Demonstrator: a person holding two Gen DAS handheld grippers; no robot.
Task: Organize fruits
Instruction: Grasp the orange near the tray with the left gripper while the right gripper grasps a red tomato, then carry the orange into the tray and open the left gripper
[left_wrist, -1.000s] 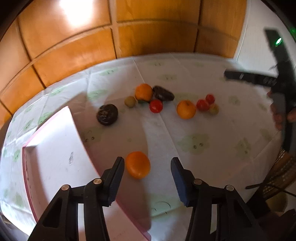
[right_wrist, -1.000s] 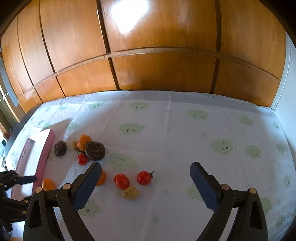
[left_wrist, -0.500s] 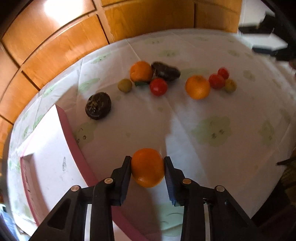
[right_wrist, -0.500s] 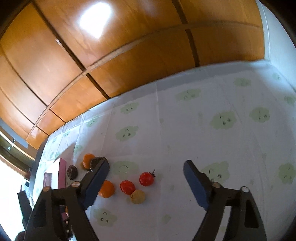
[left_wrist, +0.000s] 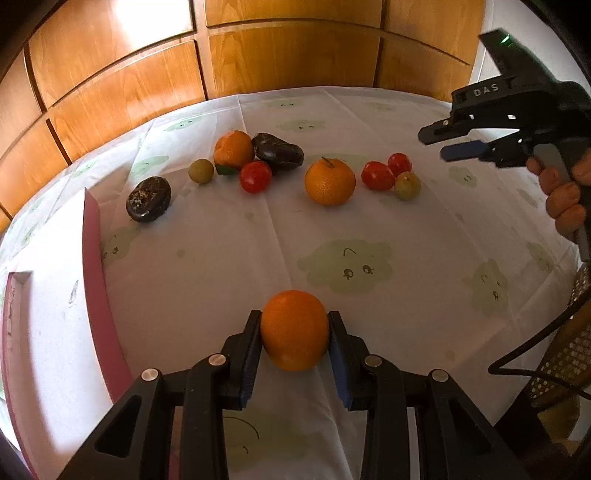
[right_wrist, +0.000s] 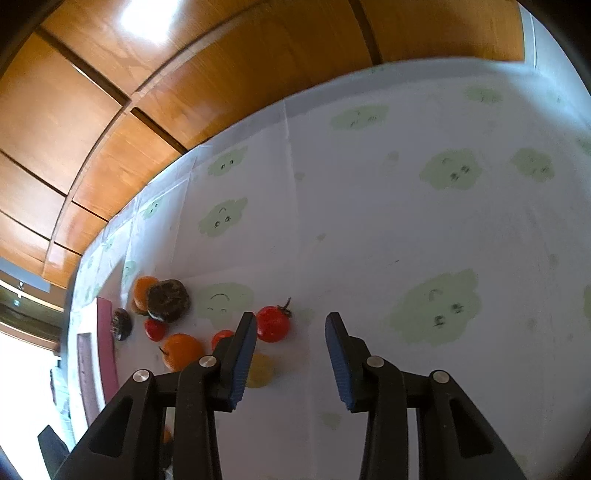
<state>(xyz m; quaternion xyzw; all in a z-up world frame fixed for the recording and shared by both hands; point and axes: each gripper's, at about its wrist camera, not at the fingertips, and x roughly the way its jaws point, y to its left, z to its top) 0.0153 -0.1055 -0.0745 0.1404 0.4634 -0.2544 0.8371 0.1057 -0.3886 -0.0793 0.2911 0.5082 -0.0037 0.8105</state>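
Note:
My left gripper (left_wrist: 294, 318) is shut on an orange (left_wrist: 294, 332) low over the cloth, beside the pink-rimmed white tray (left_wrist: 92, 236). Farther back lie another orange (left_wrist: 330, 181), a third orange (left_wrist: 233, 148), two dark fruits (left_wrist: 282, 151) (left_wrist: 148, 199), red tomatoes (left_wrist: 255, 176) (left_wrist: 377, 175) and small yellow-green fruits (left_wrist: 201, 170) (left_wrist: 407, 185). My right gripper (right_wrist: 290, 321) hovers above the tomato (right_wrist: 272, 324). Its jaws are closing and nothing is between them. In the left wrist view, the right gripper (left_wrist: 434, 144) hangs at the right.
The tablecloth (left_wrist: 347, 262) is white with green cloud prints. Behind the table runs a wooden panelled wall (left_wrist: 295, 55). A person's hand (left_wrist: 565, 199) holds the right gripper's handle. A wicker chair back and a cable (left_wrist: 565, 350) stand at the table's right edge.
The left gripper's jaws closed on the near orange and sank toward the cloth. The right gripper's jaws narrowed from wide apart, and it rolled and dropped closer to the fruits.

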